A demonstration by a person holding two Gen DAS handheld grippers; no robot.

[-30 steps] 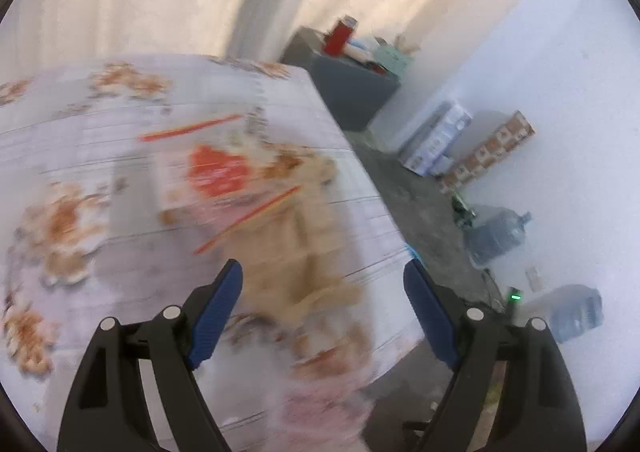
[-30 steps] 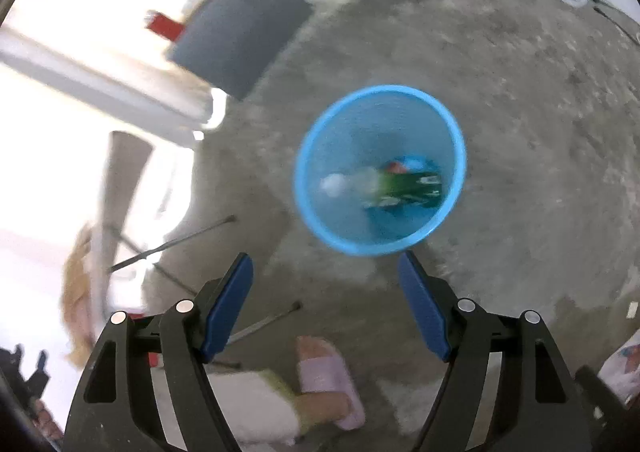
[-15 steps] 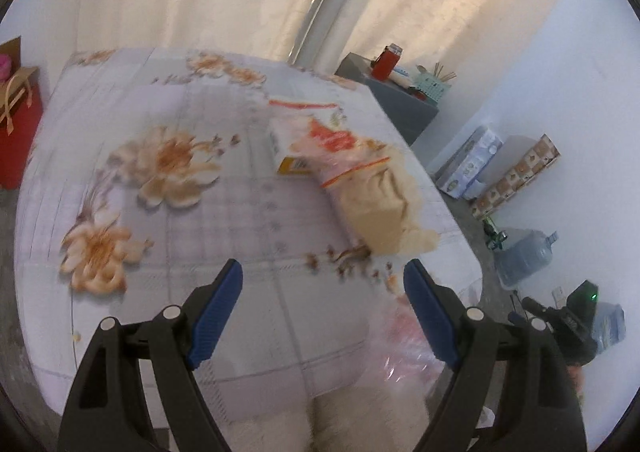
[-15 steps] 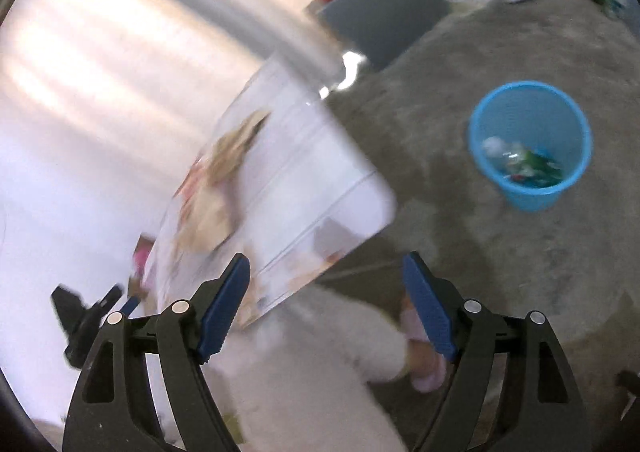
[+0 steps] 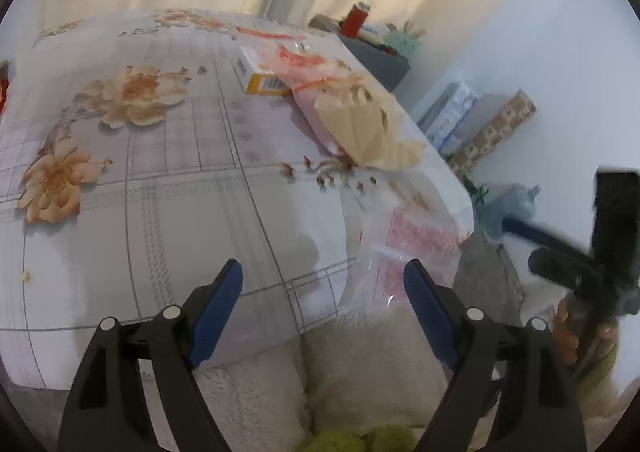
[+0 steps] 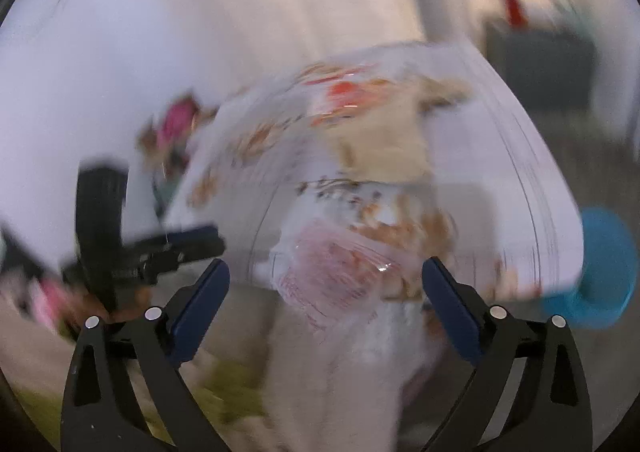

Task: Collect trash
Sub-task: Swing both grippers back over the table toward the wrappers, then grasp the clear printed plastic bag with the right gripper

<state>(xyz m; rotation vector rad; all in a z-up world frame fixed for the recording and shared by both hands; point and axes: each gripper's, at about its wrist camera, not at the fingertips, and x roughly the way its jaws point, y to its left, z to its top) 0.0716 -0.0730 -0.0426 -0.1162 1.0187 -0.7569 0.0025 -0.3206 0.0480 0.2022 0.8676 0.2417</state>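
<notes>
A floral-cloth table (image 5: pixel 160 180) carries trash near its right edge: a beige paper bag (image 5: pixel 368 128), a red-and-clear wrapper (image 5: pixel 316 64) over a yellow-ended box (image 5: pixel 264 82), and a clear pink-printed plastic bag (image 5: pixel 404 248) hanging over the near corner. My left gripper (image 5: pixel 322 308) hovers open above the near table edge, nothing between its fingers. The right wrist view is blurred: my right gripper (image 6: pixel 324 308) is empty, jaws opening wide, facing the plastic bag (image 6: pixel 336 272) and beige bag (image 6: pixel 380 140). A blue bin (image 6: pixel 604 268) stands on the floor at right.
A person's fuzzy white legs (image 5: pixel 360 364) are below the table edge. A dark cabinet (image 5: pixel 376 52) with a red can stands behind the table. Boxes (image 5: pixel 452 112) and a water jug (image 5: pixel 508 208) sit along the white wall.
The right gripper swung away from the blue bin, rolled toward the table and opened wider. The left gripper moved back and lower toward the near table edge, still open.
</notes>
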